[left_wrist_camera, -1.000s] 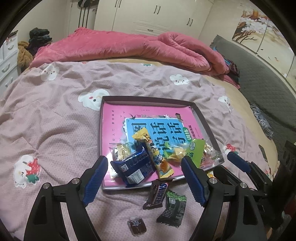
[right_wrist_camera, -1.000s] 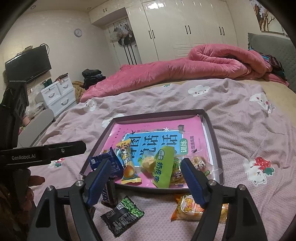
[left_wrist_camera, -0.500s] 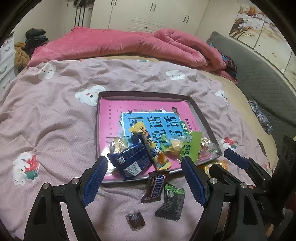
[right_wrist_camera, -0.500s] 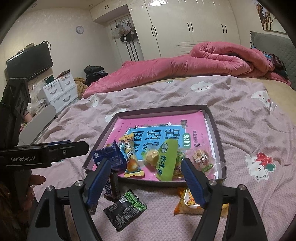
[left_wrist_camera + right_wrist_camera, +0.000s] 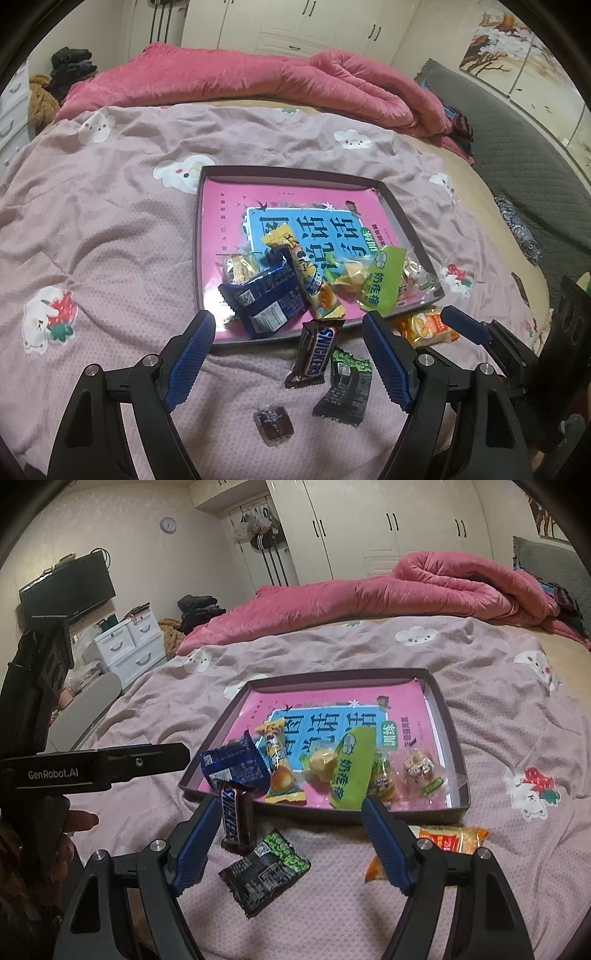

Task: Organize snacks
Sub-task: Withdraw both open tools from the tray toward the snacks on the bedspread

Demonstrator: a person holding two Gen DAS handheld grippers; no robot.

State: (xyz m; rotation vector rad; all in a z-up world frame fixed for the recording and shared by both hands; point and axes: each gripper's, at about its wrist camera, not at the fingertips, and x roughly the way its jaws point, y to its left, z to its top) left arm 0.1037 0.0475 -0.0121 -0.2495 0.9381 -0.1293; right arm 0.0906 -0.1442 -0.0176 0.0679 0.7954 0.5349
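Left gripper [image 5: 286, 356]: jaws spread, empty, over the bedspread [image 5: 110, 258] before the tray's [image 5: 291, 173] near edge. Snickers bar [image 5: 314, 354]: leaning on that edge, long axis running away from the tongs, between the left jaws, nearer this hand. Right gripper [image 5: 286, 843]: spread, empty; orange packet [image 5: 456, 840] just beyond its right finger.

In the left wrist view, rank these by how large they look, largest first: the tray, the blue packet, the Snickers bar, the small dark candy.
1. Tray
2. Blue packet
3. Snickers bar
4. Small dark candy, though it lies nearest the camera.
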